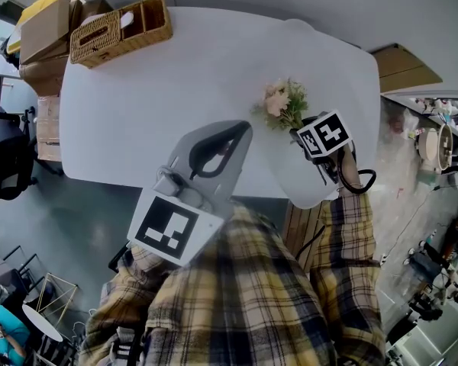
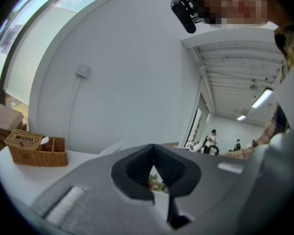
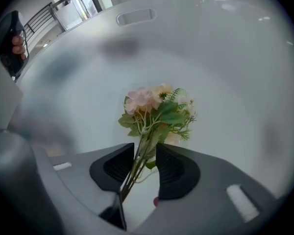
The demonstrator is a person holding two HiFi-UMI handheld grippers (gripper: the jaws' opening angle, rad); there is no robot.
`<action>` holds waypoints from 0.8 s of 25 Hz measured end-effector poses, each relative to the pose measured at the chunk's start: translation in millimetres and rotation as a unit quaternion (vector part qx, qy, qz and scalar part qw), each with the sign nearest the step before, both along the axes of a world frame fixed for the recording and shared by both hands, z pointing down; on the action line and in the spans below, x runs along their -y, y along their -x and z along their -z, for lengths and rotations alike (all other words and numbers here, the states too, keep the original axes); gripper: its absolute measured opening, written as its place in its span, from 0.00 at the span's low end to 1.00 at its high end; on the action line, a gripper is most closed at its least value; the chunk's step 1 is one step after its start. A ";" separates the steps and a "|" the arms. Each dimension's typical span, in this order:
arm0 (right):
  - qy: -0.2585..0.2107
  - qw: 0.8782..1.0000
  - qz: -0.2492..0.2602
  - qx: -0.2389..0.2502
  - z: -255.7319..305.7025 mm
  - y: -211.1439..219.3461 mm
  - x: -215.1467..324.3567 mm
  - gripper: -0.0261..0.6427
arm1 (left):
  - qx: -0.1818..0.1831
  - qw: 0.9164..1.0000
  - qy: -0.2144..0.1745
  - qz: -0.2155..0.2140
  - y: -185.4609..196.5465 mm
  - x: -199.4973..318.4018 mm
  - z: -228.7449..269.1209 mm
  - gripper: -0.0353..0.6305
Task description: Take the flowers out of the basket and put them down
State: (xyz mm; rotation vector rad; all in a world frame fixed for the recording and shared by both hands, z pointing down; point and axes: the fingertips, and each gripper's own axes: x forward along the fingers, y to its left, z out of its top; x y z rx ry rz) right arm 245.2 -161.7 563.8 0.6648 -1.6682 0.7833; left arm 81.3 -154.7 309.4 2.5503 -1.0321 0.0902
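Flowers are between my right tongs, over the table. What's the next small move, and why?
Probably lift the right tongs straight up, clear of the flowers. They seem to rest on the white table, well away from the basket, and the tongs stand apart with a gap beside the stems, so nothing looks pinched.

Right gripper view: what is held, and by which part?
The flowers have stems between the jaws of the right gripper, but a gap shows beside them: no firm hold.
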 end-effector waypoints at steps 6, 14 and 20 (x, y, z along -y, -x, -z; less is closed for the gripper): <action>-0.026 1.000 -0.019 -0.001 5.6 -5.9 6.7 0.12 | 0.001 1.000 0.000 0.000 0.4 -1.5 0.7 0.06; -0.050 0.998 -0.035 0.001 17.2 -8.0 9.5 0.10 | 0.001 1.000 -0.006 0.002 0.9 -5.4 8.8 0.06; -0.077 0.996 -0.042 0.008 37.8 -7.7 11.9 0.09 | -0.002 1.000 -0.014 -0.002 1.5 -11.1 16.0 0.06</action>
